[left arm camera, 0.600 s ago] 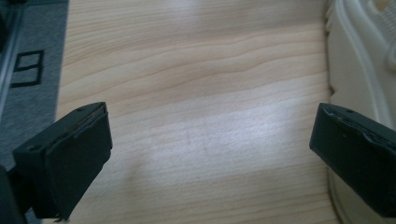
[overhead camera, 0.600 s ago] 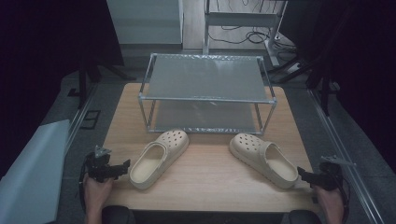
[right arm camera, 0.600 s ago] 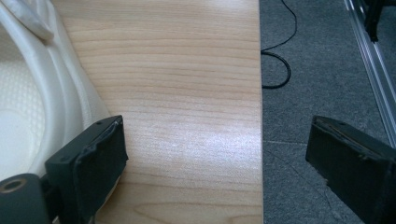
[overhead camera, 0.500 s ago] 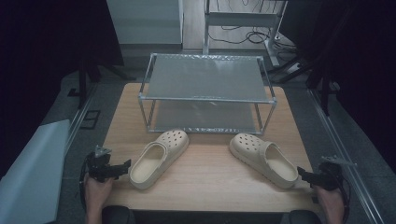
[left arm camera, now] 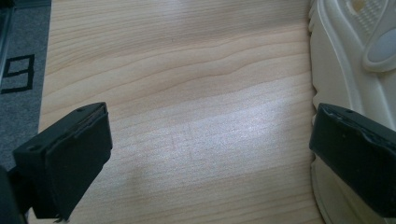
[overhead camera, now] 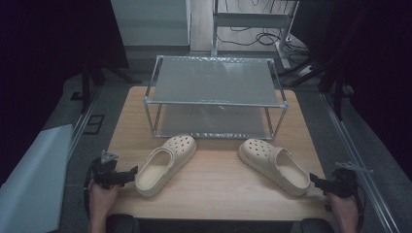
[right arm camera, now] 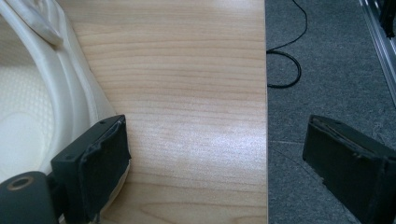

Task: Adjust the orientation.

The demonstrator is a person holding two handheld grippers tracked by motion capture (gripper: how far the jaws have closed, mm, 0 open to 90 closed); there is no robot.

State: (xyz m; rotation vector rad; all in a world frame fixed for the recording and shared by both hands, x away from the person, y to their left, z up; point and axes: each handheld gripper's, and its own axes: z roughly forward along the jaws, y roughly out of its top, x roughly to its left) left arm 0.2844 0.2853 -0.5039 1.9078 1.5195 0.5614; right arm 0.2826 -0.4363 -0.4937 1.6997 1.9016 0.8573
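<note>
**Two clogs, one rack, two tongs on the bench**

On the wooden bench lie two cream clogs. The left clog and the right clog are well apart, both in front of one metal rack with two shelves. The left tongs are wide, holding nothing, just beside the heel of the left clog. The right tongs are also wide and hold nothing, at the heel of the right clog near the bench edge. Grey floor with a black cable lies beside the bench.
</note>
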